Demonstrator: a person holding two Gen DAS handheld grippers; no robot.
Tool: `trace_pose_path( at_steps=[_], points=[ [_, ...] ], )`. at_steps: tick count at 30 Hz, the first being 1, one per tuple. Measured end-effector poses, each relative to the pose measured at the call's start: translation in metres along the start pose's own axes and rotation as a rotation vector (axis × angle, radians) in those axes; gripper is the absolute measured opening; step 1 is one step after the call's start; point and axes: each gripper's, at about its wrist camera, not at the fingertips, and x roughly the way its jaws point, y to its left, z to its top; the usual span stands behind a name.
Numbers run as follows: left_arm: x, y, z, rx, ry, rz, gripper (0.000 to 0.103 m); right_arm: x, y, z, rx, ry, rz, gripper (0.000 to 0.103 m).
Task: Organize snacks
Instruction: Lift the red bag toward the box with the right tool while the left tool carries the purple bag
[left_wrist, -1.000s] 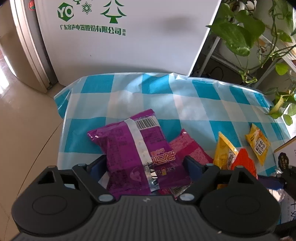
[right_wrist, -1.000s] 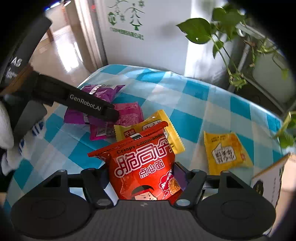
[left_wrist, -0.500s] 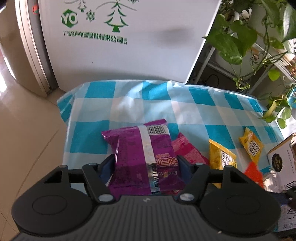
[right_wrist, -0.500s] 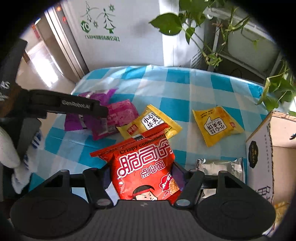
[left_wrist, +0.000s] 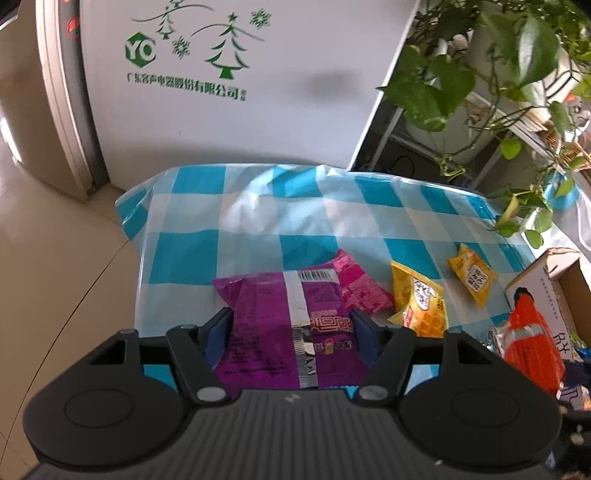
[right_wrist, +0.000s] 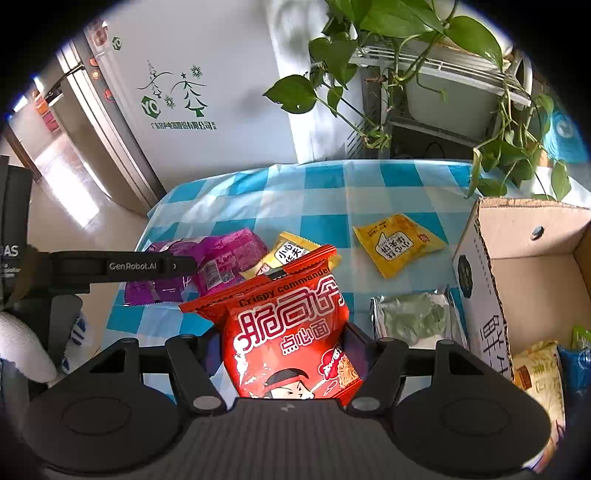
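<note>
My left gripper (left_wrist: 290, 332) is shut on a purple snack bag (left_wrist: 288, 328) and holds it above the blue-checked table (left_wrist: 258, 221). My right gripper (right_wrist: 284, 350) is shut on a red noodle snack bag (right_wrist: 288, 332), lifted just left of an open cardboard box (right_wrist: 532, 288). The red bag also shows at the right edge of the left wrist view (left_wrist: 532, 343). On the table lie a pink bag (left_wrist: 360, 284), two yellow bags (right_wrist: 399, 243) (left_wrist: 419, 302) and a silver-green bag (right_wrist: 413, 317). The left gripper's side shows in the right wrist view (right_wrist: 122, 266).
The box holds several snack packs (right_wrist: 539, 373). A white appliance (left_wrist: 240, 92) stands behind the table. Leafy plants (right_wrist: 406, 22) hang over the back right. Tiled floor (left_wrist: 55, 258) lies to the left of the table.
Both grippers have risen and drawn back with their bags. The right gripper has swung right, bringing the cardboard box into its view.
</note>
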Motion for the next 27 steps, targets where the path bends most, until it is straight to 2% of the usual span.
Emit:
trace_pose_path(
  at_steps=[11,13,14,15,16,19,27],
  points=[
    [-0.007,0.005,-0.013,0.02,0.016,-0.04,0.067,0.004,0.0,0.004,0.014,-0.007,0.0,0.071],
    [-0.008,0.006,-0.018,0.042,0.011,-0.028,0.068,0.005,0.0,0.003,0.01,-0.001,-0.006,0.071],
    [-0.008,0.006,-0.02,0.048,0.008,-0.024,0.07,0.005,-0.001,0.003,0.01,0.0,-0.011,0.071],
    [-0.007,0.005,-0.021,0.058,0.013,-0.023,0.078,0.004,-0.001,0.002,0.012,0.0,-0.013,0.071],
    [-0.006,0.004,-0.022,0.072,0.016,-0.018,0.08,0.004,-0.002,0.002,0.016,0.001,-0.009,0.071],
    [-0.002,-0.002,-0.024,0.115,0.015,0.012,0.081,0.003,-0.005,0.002,0.043,0.008,0.011,0.071],
    [0.014,-0.012,-0.026,0.153,0.035,0.046,0.081,0.006,-0.002,0.003,0.042,0.014,-0.008,0.071]
  ],
)
